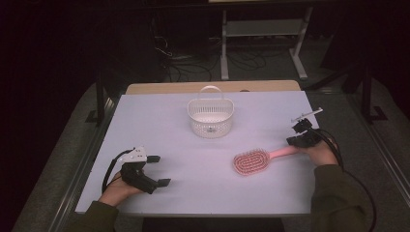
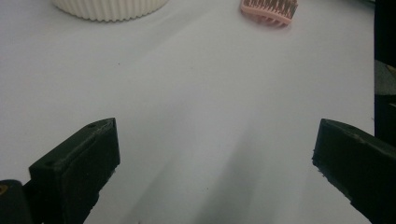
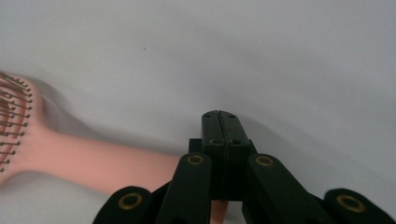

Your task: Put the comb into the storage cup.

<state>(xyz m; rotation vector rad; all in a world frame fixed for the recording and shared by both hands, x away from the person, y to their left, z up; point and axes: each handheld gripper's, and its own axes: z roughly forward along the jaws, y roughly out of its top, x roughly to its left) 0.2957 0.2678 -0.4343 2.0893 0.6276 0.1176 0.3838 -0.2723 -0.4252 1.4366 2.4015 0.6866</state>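
A pink brush (image 1: pixel 252 161) lies on the white table (image 1: pixel 159 111), bristles up, its head toward the middle and its handle running out to the right. The right gripper (image 1: pixel 300 137) sits at the end of that handle, low over the table near the right edge, with the person's hand behind it. In the right gripper view its jaws are pressed together, their tips meeting with no gap, and the brush (image 3: pixel 70 158) handle passes under them from the left. A sliver of pink shows below the shut jaws, but I cannot tell whether they pinch the handle or just rest on it.

The left gripper (image 1: pixel 155 170) rests at the near left of the table, well apart from the brush, its jaws spread wide with only bare table between them. A white basket (image 1: pixel 210 117) stands upright toward the far middle, beyond the brush and apart from it.
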